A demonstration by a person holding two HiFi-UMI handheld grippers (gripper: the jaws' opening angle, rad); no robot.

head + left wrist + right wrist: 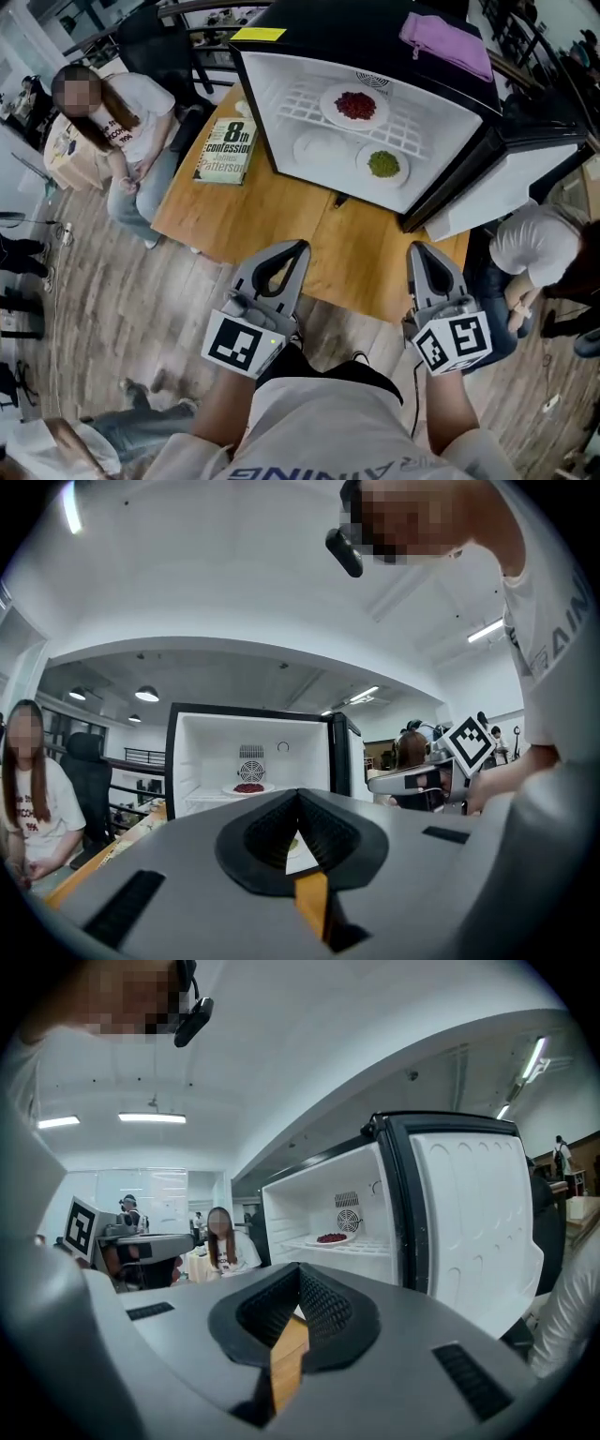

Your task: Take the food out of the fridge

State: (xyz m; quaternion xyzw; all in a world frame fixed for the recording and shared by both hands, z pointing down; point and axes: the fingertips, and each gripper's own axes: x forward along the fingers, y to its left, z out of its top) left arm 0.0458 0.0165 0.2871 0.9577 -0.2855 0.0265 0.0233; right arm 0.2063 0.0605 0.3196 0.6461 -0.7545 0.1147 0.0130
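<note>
A small black fridge (pixel 375 37) stands open on the wooden table (pixel 281 216), its door (pixel 506 183) swung out to the right. On its wire shelf sits a white plate of red food (pixel 354 105); a plate of green food (pixel 383 165) and a bare white plate (pixel 319 147) lie on the floor of the fridge. My left gripper (pixel 298 247) and right gripper (pixel 418 249) hover side by side at the table's near edge, short of the fridge, both shut with nothing held. The left gripper view shows closed jaw tips (pixel 298 793) under the red food plate (pixel 248 787). The right gripper (pixel 300 1267) faces the fridge (pixel 375 1213).
A paperback book (pixel 226 150) lies on the table left of the fridge. A purple cloth (pixel 445 42) and a yellow note (pixel 258 35) rest on the fridge top. One person (pixel 131 122) sits at the table's left, another (pixel 534 248) crouches at the right by the door.
</note>
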